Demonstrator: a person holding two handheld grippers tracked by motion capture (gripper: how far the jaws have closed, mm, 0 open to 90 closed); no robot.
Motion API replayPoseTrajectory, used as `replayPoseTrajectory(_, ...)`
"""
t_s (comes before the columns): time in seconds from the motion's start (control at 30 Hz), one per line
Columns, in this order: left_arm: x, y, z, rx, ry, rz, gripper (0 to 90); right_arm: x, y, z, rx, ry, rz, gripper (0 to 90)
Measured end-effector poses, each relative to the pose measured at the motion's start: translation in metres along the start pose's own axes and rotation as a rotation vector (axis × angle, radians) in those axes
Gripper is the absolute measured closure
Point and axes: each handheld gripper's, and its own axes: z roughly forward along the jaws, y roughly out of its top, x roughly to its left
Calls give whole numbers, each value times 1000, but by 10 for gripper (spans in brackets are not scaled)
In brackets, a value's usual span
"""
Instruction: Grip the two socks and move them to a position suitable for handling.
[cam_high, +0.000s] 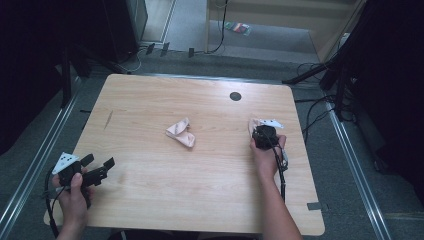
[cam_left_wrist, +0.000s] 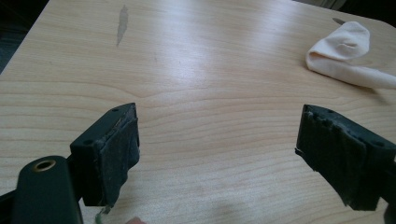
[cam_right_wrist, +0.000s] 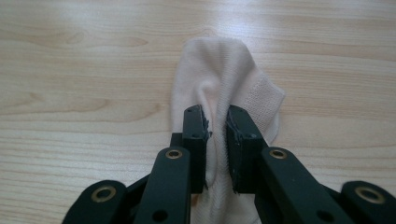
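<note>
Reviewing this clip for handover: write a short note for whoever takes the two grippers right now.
Right gripper: jaws pinched on a fold of the right sock, which lies on the table.
Left gripper: open, nothing between its jaws, near the table's front left corner.
Middle sock: crumpled mid-table, untouched.
Done: right sock gripped.
Left: lift it; probably pair it with the middle sock.

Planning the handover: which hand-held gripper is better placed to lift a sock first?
Right. The right hand-held gripper has pinched a fold of the pale pink fabric sock; the left hand-held gripper stands open over bare wooden table.
</note>
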Motion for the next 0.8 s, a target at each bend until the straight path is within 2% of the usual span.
replayPoseTrajectory(0.13,0,0,0,2,0,-1,139,1,5,-16,-52,31,7,802)
replayPoseTrajectory(0.4,-1,0,0,4,4,7,140,13,19,-65,-136,119,-8,802)
replayPoseTrajectory(0.57,-1,0,0,3,4,8,139,21,20,-93,-171,159,-24,802)
replayPoseTrajectory(0.8,-1,0,1,3,4,6,139,36,14,-122,-197,212,-49,802)
